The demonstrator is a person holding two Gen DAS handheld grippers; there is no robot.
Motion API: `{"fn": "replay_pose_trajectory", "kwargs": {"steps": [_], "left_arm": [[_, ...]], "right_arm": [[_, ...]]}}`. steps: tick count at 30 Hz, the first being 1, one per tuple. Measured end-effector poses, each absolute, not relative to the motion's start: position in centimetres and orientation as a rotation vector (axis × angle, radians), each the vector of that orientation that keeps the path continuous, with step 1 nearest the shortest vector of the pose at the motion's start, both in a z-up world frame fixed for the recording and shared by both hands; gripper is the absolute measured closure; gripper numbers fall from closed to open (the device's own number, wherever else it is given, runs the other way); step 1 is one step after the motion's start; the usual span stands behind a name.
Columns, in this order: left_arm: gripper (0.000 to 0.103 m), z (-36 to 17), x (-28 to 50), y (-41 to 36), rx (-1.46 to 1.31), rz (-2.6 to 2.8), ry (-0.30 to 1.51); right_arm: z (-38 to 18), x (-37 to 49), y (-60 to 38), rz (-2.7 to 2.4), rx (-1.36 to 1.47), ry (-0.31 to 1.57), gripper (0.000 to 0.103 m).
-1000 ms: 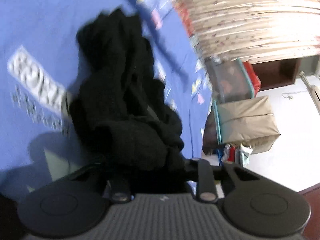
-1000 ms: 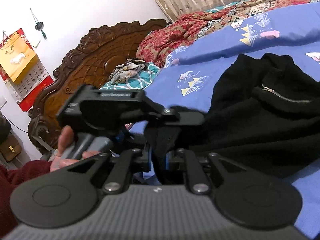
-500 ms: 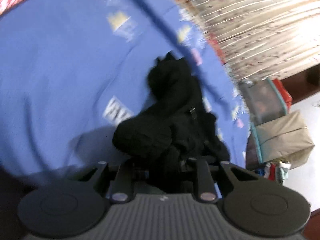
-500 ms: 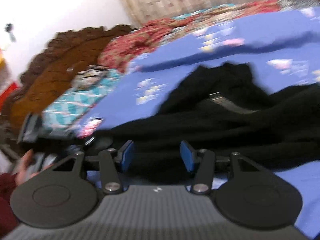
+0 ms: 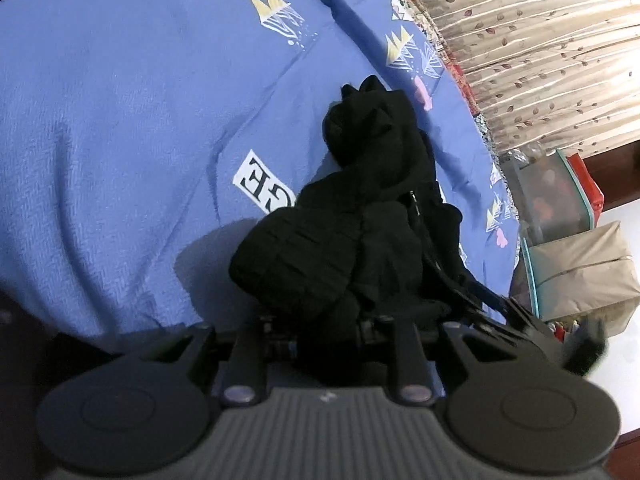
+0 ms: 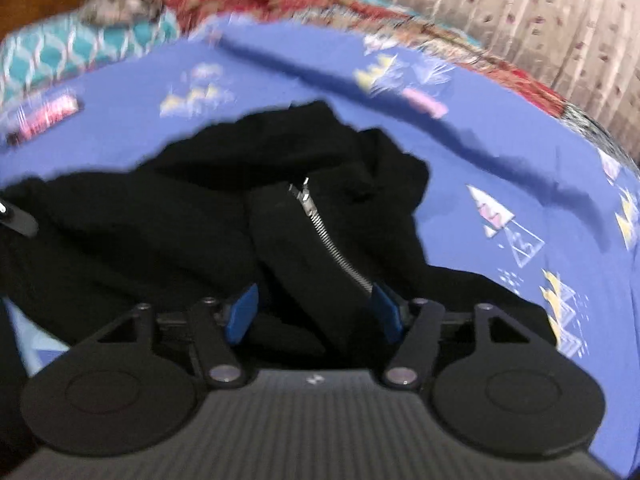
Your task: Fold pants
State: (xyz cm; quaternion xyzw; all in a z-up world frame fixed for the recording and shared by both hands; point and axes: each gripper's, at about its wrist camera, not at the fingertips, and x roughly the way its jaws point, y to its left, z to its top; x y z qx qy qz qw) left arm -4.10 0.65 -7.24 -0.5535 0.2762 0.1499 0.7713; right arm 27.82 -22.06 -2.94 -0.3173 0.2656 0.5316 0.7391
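Black pants (image 5: 360, 232) (image 6: 224, 232), crumpled heap w/ silver zipper (image 6: 328, 236) exposed, lying on blue bedsheet (image 5: 120, 120)

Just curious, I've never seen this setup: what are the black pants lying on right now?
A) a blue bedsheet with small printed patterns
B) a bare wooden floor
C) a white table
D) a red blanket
A: the crumpled black pants rest on a blue bedsheet printed with small crown-like shapes, seen in both wrist views.

Left hand-held gripper (image 5: 326, 334) clamped; right hand-held gripper (image 6: 314, 312) jaws opening.
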Motion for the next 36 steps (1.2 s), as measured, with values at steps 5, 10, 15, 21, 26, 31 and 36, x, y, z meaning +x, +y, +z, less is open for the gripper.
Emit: {"fn": "replay_pose_trajectory", "kwargs": {"steps": [5, 10, 15, 21, 26, 31, 36], "left_arm": [[0.086, -5.2, -4.1, 1.9, -1.189, 0.312, 0.543], [0.088, 2.5, -1.3, 7.8, -1.074, 0.312, 0.45], [0.088, 14.1, 0.8, 12.5, -0.9, 0.36, 0.223], [0.087, 14.9, -3.0, 12.2, -0.905, 0.377, 0.163], [0.087, 5.6, -6.3, 8.6, -1.006, 0.43, 0.38], [0.088, -6.1, -8.8, 5.2, -1.195, 0.488, 0.614], [0.084, -9.4, -9.9, 4.0, -1.283, 0.523, 0.612]], "right_arm": [[-3.9, 30.6, -19.8, 0.994, -0.737, 0.596, 0.095], [8.4, 41.8, -24.6, 0.81, -0.186, 0.585, 0.095], [19.9, 51.6, -32.6, 0.563, 0.225, 0.497, 0.096], [20.6, 53.1, -42.3, 0.478, 0.451, 0.455, 0.095], [10.6, 48.8, -47.7, 0.419, 0.483, 0.637, 0.095], [-1.4, 43.4, -52.8, 0.213, 0.539, 0.894, 0.095], [-5.4, 40.2, -55.4, 0.178, 0.671, 0.927, 0.095]]}}
